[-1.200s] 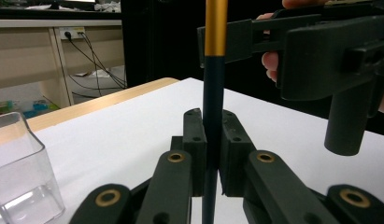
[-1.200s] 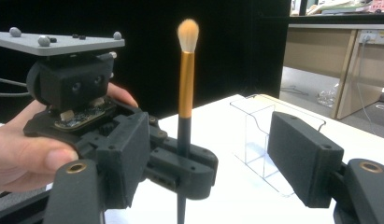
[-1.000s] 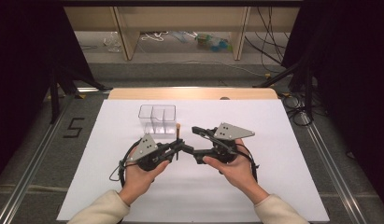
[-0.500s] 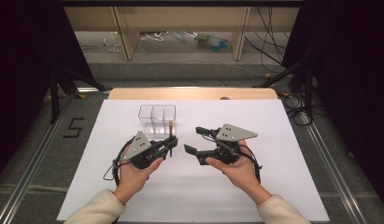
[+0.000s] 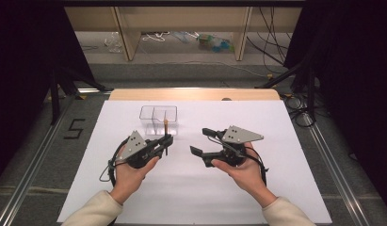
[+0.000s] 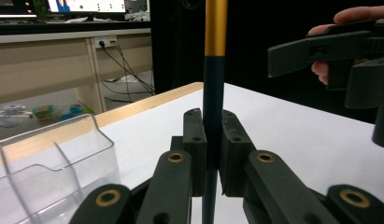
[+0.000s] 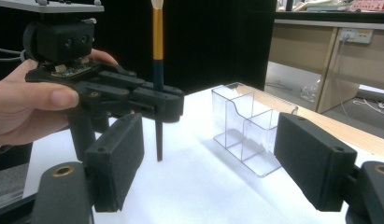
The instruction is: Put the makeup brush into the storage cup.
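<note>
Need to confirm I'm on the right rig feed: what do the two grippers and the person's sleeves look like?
Both grippers are black with two flat rectangular jaws on linked arms joined by brass-coloured pivots. The left gripper and right gripper each carry a grey three-cornered plate on top. A black cable loops from each near the wrist. The sleeves are cream-coloured. I can make out no markings.

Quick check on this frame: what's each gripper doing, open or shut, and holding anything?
Left gripper: shut on the brush, held upright.
Right gripper: open, holding nothing.
</note>
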A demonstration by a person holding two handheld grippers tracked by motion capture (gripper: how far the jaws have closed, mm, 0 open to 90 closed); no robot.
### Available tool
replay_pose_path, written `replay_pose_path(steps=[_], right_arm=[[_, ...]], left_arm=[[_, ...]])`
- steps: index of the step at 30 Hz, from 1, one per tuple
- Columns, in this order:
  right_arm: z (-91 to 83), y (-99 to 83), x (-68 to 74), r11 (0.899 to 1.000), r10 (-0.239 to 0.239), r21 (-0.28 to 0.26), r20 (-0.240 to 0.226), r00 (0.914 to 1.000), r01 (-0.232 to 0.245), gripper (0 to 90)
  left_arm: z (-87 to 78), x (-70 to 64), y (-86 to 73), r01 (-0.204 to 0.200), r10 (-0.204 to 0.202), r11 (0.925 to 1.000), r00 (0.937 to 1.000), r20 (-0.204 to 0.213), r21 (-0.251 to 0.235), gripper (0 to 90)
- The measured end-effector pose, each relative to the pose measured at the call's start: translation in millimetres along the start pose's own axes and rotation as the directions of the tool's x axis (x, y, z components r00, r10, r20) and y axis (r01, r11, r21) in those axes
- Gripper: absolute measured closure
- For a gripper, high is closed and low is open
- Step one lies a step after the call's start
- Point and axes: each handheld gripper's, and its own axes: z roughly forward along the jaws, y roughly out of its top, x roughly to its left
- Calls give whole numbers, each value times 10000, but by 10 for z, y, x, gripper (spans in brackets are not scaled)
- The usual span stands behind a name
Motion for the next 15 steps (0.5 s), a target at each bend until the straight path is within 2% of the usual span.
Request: replay_pose_path(steps=[10,11,13,14,15], right_arm=[[-34,-34,-14,9998,-104,165,132,9999,101,247],[-42,-41,-14,9999,-135,101,305,9994,132,246],[-44,-43,-14,9999,-121,88,295,9995,119,245],[-58,-39,-20,9997,-109,233,177,9998,105,244],[-55,-44,-18,9999,-79,66,241,9997,78,244]], left_arm=[[-58,103,-6,-53,53,10000,9993,-366,-19,831],[-65,113,-8,11,-12,10000,9991,-412,-40,831],[-71,127,-6,-87,85,10000,9990,-431,-42,831],[-71,128,-8,23,-26,10000,9990,-450,-70,831],[-76,139,-7,-89,86,9999,9989,-466,-60,831]])
